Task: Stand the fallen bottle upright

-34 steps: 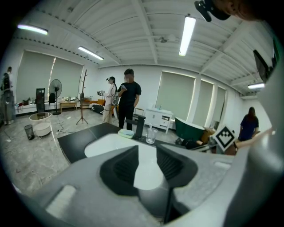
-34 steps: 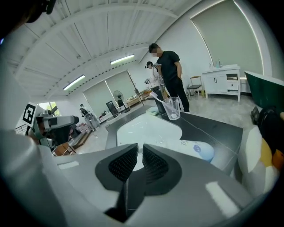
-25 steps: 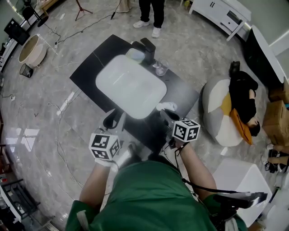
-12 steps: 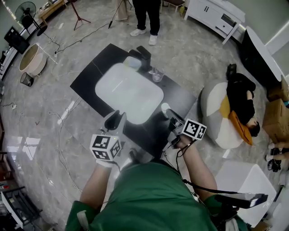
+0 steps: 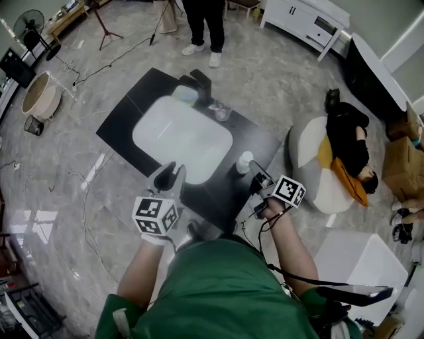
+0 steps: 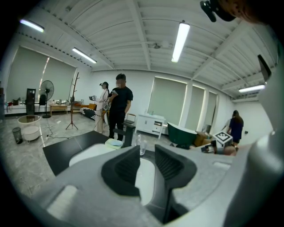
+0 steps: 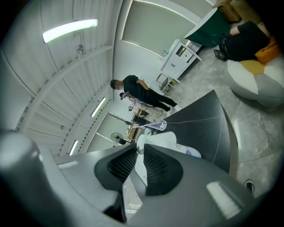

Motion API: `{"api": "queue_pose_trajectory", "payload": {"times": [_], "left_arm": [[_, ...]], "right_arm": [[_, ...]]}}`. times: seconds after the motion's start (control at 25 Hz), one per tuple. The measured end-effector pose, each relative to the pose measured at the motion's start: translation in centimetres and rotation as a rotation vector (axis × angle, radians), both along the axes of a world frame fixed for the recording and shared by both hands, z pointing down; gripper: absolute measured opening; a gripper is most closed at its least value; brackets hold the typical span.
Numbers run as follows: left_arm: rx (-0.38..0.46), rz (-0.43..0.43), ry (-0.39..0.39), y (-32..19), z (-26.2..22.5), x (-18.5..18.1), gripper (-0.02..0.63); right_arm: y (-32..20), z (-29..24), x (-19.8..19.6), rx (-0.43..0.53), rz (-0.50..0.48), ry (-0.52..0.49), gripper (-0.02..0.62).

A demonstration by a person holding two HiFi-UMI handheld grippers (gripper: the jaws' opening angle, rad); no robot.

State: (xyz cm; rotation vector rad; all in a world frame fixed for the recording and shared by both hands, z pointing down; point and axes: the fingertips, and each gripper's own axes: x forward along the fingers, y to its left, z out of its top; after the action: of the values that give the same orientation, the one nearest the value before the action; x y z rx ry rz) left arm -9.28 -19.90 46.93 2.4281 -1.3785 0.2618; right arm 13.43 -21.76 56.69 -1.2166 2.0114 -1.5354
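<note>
The bottle (image 5: 244,162), pale with a white cap, stands upright on the black table (image 5: 265,142) near its right edge. My right gripper (image 5: 257,177) sits just behind it on the near side, rolled onto its side. Its jaws are opening and the pads do not press on anything. In the right gripper view the bottle (image 7: 177,148) lies just beyond the fingertips of the right gripper (image 7: 140,153). My left gripper (image 5: 169,177) hovers at the near edge of the white tray (image 5: 179,129). In its own view the left gripper (image 6: 146,153) is open with nothing between its jaws.
A clear glass (image 5: 220,110), a pale green item (image 5: 185,95) and a black box (image 5: 199,81) sit at the table's far end. A person (image 5: 202,20) stands beyond. A beanbag (image 5: 311,159) with someone lying on it is to the right; cables cross the floor on the left.
The bottle lay on its side by the right gripper a second ago and now stands upright. The right gripper has rolled and drawn back to the right. The left gripper shifted slightly.
</note>
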Motion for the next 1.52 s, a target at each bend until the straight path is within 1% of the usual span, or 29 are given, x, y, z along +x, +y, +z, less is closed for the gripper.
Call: {"api": "queue_pose_trajectory", "payload": {"times": [0.24,0.32,0.36,0.4,0.48,0.56,0.64,0.84,1.04,1.2,1.32,1.44,1.52], "left_arm": [[-0.002,0.029,0.002,-0.2,0.1,1.3,0.1],[-0.001,0.037,0.004,-0.3,0.1,1.7,0.1],[-0.001,0.041,0.005,-0.3,0.1,1.8,0.098],[0.0,0.044,0.005,-0.3,0.0,1.9,0.1],[0.001,0.046,0.006,-0.3,-0.1,2.0,0.1],[0.002,0.046,0.006,-0.3,-0.1,2.0,0.1],[0.004,0.045,0.007,-0.2,-0.2,1.8,0.1],[0.013,0.03,0.004,-0.4,-0.9,1.3,0.1],[0.058,0.006,0.005,-1.2,-3.0,0.5,0.1],[0.117,-0.013,-0.001,-1.9,-5.9,-0.3,0.1],[0.157,-0.026,-0.006,-2.5,-8.0,-0.7,0.1],[0.191,-0.031,-0.018,-3.0,-9.9,-0.6,0.095],[0.222,-0.03,-0.021,-3.2,-11.2,-0.6,0.094]], "right_arm": [[0.6,0.1,1.3,-0.008,0.019,0.027,0.055],[0.7,0.1,1.6,-0.005,0.024,0.056,0.057],[0.7,0.1,1.7,-0.002,0.027,0.084,0.058],[0.7,0.0,1.9,0.002,0.029,0.119,0.074],[0.7,-0.2,2.4,0.014,0.032,0.191,0.126],[0.7,-0.6,3.1,0.031,0.043,0.259,0.144],[0.6,-1.4,3.8,0.061,0.056,0.339,0.149],[0.0,-5.0,4.7,0.186,0.088,0.55,0.149],[-0.9,-10.2,4.3,0.336,0.1,0.745,0.147],[-1.1,-15.1,2.9,0.469,0.091,0.852,0.147],[-1.2,-18.3,1.5,0.575,0.065,0.922,0.142],[-0.9,-21.2,0.1,0.667,0.053,0.981,0.102],[-0.6,-22.9,-0.6,0.717,0.056,0.999,0.087]]}}
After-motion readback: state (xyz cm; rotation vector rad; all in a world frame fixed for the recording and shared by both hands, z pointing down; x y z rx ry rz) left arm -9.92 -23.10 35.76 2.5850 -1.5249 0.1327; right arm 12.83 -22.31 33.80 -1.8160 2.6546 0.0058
